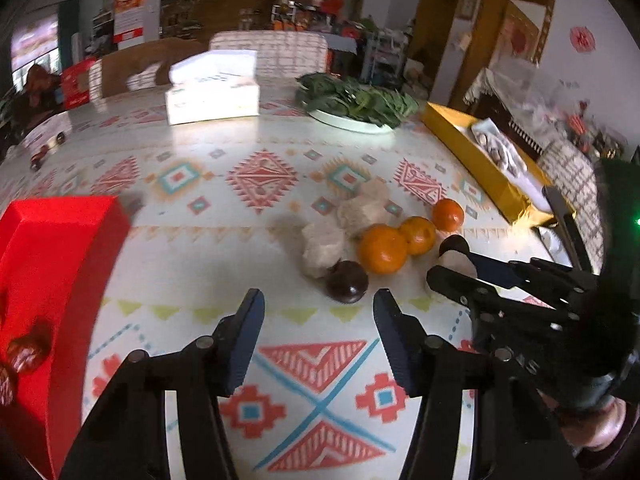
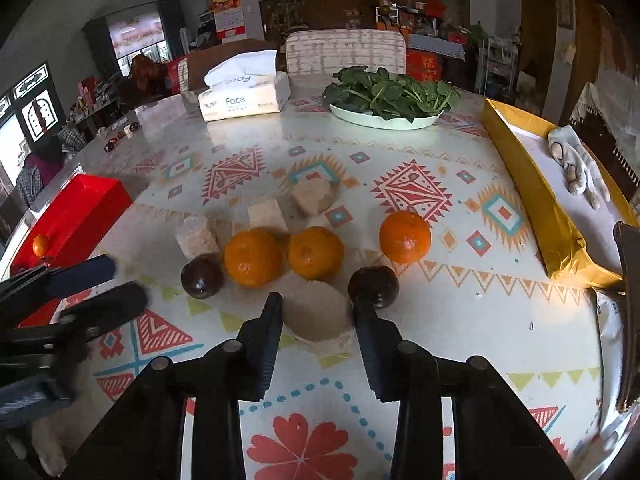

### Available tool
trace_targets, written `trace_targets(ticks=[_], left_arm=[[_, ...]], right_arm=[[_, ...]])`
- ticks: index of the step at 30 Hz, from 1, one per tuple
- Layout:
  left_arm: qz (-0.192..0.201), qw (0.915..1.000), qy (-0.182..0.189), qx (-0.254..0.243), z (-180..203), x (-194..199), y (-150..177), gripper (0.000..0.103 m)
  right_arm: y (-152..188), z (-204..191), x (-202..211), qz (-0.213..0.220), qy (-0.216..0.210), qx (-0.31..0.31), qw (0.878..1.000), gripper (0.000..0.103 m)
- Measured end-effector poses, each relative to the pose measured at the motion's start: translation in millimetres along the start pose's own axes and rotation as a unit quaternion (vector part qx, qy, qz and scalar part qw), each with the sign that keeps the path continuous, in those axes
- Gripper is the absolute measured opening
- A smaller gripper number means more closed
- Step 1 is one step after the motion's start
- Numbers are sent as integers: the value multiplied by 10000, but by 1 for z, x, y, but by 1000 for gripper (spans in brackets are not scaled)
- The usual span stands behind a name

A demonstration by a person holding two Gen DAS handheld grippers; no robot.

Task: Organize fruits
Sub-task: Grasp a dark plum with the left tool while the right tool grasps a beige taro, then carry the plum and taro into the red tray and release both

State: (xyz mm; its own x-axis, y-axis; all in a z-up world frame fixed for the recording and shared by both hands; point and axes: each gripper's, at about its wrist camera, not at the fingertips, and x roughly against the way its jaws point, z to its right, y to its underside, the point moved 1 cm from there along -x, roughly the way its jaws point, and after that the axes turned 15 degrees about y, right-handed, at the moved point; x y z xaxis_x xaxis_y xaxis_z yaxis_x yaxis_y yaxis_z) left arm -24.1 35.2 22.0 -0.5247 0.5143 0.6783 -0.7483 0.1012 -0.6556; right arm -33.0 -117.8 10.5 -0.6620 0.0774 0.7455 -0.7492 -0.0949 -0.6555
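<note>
My right claw (image 2: 316, 312) is spread wide, its fingers either side of a pale beige block (image 2: 314, 312) on the tabletop (image 2: 460, 312); whether they touch it, I cannot tell. Just beyond sit three oranges (image 2: 253, 258), with one dark round fruit (image 2: 202, 276) on their left and another (image 2: 374, 286) near my right finger. My left claw (image 1: 318, 312) hangs spread and empty over the tabletop. A red box (image 1: 60, 260) sits at the left edge, a small orange (image 2: 40, 245) inside.
</note>
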Motion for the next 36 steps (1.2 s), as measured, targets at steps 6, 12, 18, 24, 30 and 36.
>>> trace_targets(ticks=[6,12,18,24,30,36], left_arm=[[-374,9993,-81,-18,1,-39,-10,51],[-299,9992,-112,-257,12,-41,-10,23],[133,9998,90,111,-1,3,0,23],[651,9958,7,641,-37,69,20,23],[1199,9820,-510,1367,-103,136,45,23],[1556,9635,-936,1968,-158,179,69,23]], right_arm=[[1,21,-2,-228,-595,-497,9967,40],[2,34,-4,-430,-1249,-905,9871,40],[4,53,-10,-561,-1906,-1537,9679,40],[1,45,3,-330,-1998,-1480,9680,40],[-11,6,30,-247,-2208,-1197,9676,40],[-37,-72,46,-304,-2570,-591,9641,40]])
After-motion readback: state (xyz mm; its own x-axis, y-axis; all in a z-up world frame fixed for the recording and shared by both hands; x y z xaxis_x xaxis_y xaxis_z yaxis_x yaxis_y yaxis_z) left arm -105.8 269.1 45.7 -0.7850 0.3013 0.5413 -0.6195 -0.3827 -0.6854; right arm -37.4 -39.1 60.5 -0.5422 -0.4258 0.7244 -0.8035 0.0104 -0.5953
